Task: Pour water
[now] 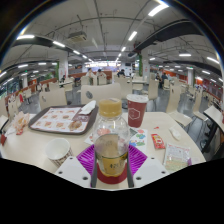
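our gripper [111,168] was closed on a clear bottle [110,140], both pads pressing its lower body. the bottle stood on the table [30,150], a red cup [137,108] just beyond. we judged it heavy, smooth, best held mid-body.
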